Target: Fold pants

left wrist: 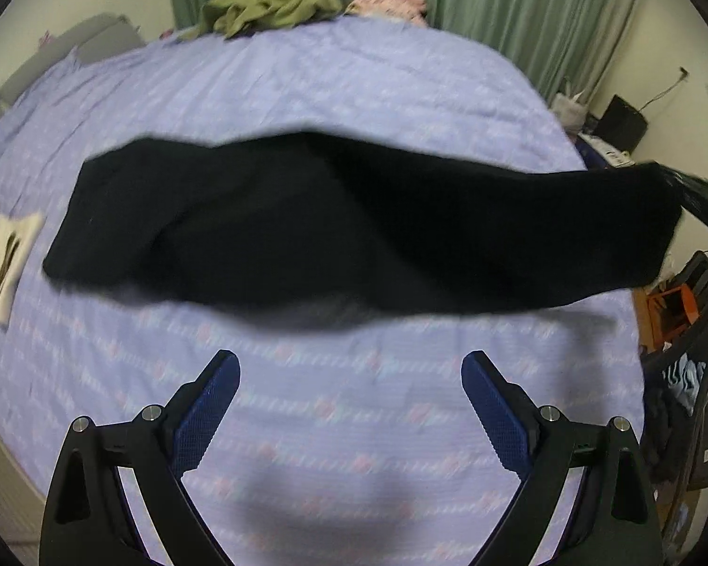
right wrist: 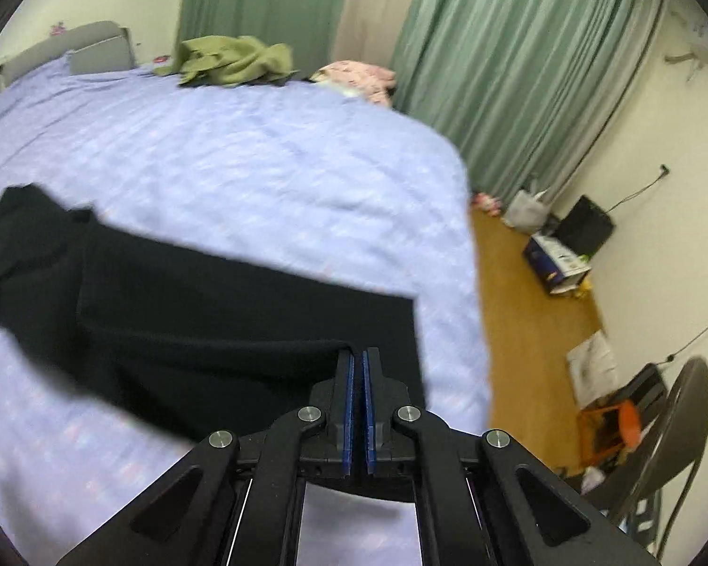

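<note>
Here, the black pants stretch as a long dark band from left to right over the lilac bedspread, in the near half of the bed; the left part lies on the cover, the right end is lifted off it and reaches past the bed's right edge; the outline is blurred in both views.

Left gripper: jaws spread wide, blue pads facing each other, nothing between them; it hangs over bare bedspread just near of the pants, not touching the cloth.

Right gripper: blue pads pressed almost together, a corner of the pants pinched at the tips; the fabric runs away from the fingers to the left, with a folded layer visible on top; in the left wrist view this gripper shows only as a dark shape at the far right end of the cloth.

Far side of the bed: an olive green garment in a heap, and a pink patterned cloth just right of it, both well apart from the pants; green curtains behind them.

Left edge of the bed: a folded cream piece with a dark mark on it, near the left end of the pants but apart from it.

Right of the bed: wooden floor, a dark folding chair, a blue and white box by the wall.
</note>
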